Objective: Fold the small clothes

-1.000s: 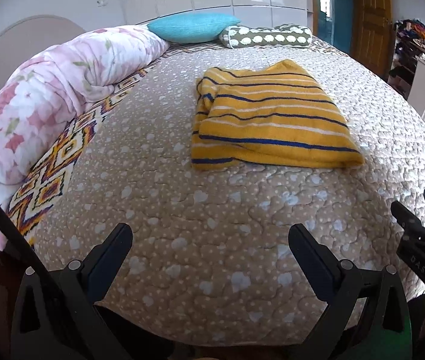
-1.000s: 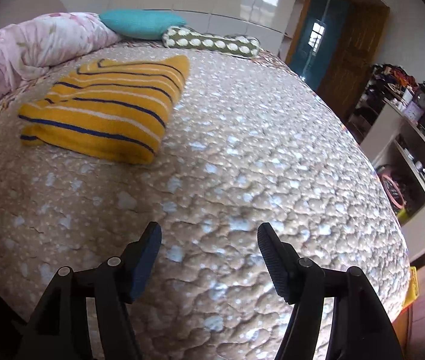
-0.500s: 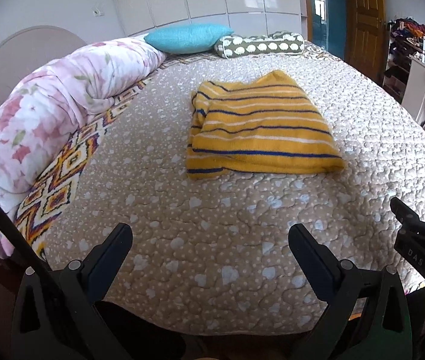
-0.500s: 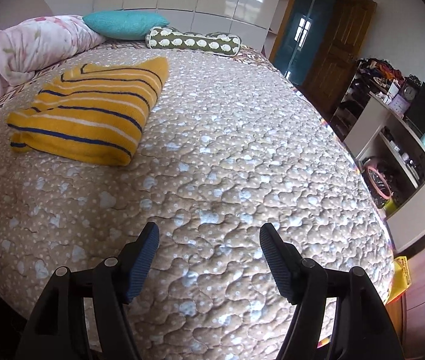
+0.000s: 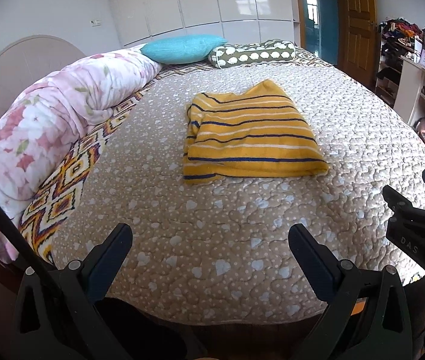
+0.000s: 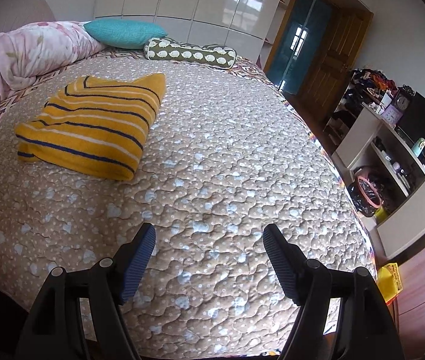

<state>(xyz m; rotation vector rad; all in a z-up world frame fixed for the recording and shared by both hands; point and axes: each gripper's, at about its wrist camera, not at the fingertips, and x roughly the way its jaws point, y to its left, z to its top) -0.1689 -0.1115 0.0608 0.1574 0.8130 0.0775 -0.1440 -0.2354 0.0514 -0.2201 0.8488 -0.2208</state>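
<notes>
On the quilt (image 5: 212, 240), folded striped sweater (image 5: 251, 138) lies lengthwise away; both fingers (image 5: 116, 246) (image 6: 140, 249) spread, empty.

The yellow striped garment (image 5: 251, 138) is soft, fuzzy knit cloth, matt. Under it the bed cover (image 5: 212, 225) is quilted fabric, puckered and matt. At upper left of the frame the floral duvet (image 5: 53, 120) looks smooth cotton. The wardrobe doors (image 5: 212, 0) are glossy and reflective; the door (image 5: 358, 21) is varnished wood. The right claw (image 6: 209, 240) has ribbed matt pads (image 6: 140, 258).
</notes>
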